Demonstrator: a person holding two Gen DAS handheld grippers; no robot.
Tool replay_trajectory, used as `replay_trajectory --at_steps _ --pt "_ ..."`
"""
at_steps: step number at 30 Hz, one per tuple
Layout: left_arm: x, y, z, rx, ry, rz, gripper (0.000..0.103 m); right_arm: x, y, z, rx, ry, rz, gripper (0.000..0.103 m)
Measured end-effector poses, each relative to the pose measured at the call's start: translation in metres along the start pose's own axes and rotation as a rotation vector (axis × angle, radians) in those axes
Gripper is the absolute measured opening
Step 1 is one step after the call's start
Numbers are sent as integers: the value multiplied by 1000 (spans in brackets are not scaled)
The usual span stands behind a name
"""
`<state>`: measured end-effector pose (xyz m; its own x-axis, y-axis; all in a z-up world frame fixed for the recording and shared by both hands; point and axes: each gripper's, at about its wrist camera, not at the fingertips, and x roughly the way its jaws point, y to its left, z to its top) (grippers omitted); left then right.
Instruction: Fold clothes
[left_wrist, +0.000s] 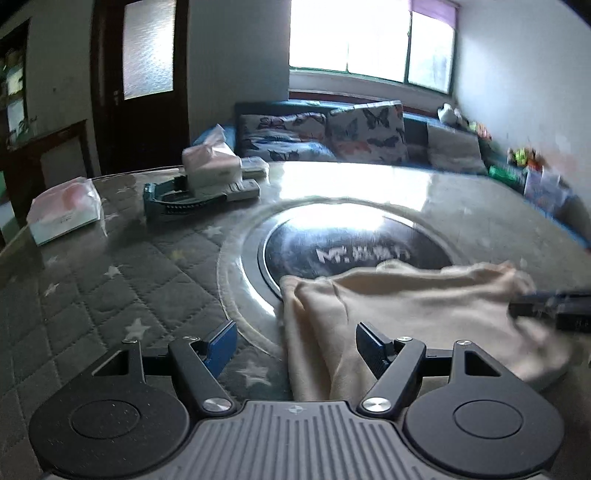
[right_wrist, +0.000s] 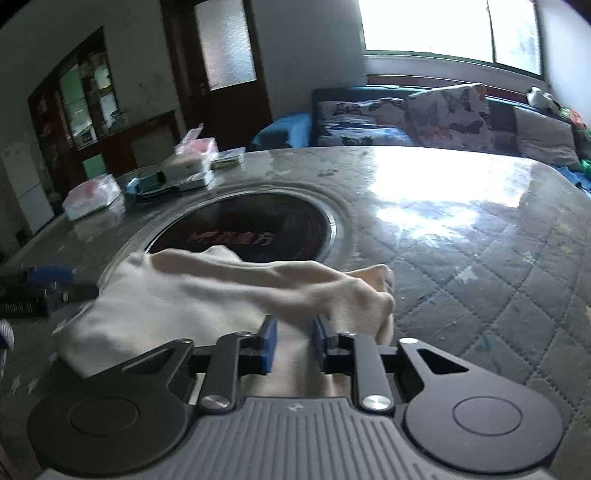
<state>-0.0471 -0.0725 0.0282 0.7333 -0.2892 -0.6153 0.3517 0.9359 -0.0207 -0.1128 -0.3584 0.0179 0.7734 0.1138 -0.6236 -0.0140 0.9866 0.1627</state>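
1. Task status: early stage. Cream garment lying bunched and creased on the bench, partly over the dark round inset at bench centre. No neat fold visible; flattening and folding judged outstanding.
2. Left tongs: released, jaws standing wide, nothing clamped. Left edge of the garment lying between and beneath the blue pads, apparently untouched.
3. Right tongs: jaws narrowed around a ridge of cream fabric at the garment's near right side. Firm pinch by the pads not confirmable; grip state cannot be told.
4. Opposite tongs visible at frame edge in each wrist view, one at either end of the garment.
5. Containers: two tissue packs at the far left of the bench, tissue protruding from the farther one. Dark teal tray-like item beside them; contents not discernible.
6. Next step, judged: secure both ends, lift, spread flat.
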Motion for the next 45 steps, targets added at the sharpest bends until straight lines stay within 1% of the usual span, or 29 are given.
replay_trajectory --at_steps 2,6,10,12,15,19,21,24,26,29,35,39,43,45 --pt "4 -2 -3 7 12 -3 74 0 -4 3 24 -5 -2 19" --pt "9 -2 -6 14 23 -7 74 3 -4 12 -1 -23 -28 20" --pt "9 -1 -6 13 28 -11 74 24 -18 15 18 20 -68 20" --pt "10 0 -7 13 30 -14 74 25 -23 18 37 20 -68 20" --pt "11 0 -7 9 34 -20 74 23 -14 27 -8 5 -81 21" --pt "12 0 -7 4 37 -23 74 33 1 40 -46 4 -47 21" --pt "12 1 -7 3 38 -24 75 44 6 43 -59 13 -44 21" --pt "12 2 -7 1 39 -26 75 63 7 42 -74 47 -72 21" --pt "12 2 -7 1 38 -27 76 66 10 42 -98 45 -86 21" --pt "10 4 -7 -9 38 -33 76 59 14 44 -111 35 -80 21" --pt "4 11 -4 -33 21 -37 75 33 38 44 -184 8 -7 22" --pt "8 14 -6 -30 35 -4 75 23 61 37 -243 13 66 23" --pt "4 23 -4 -59 35 -1 75 15 92 24 -346 35 141 23" --pt "1 30 -2 -83 30 2 75 10 108 18 -400 39 178 25"
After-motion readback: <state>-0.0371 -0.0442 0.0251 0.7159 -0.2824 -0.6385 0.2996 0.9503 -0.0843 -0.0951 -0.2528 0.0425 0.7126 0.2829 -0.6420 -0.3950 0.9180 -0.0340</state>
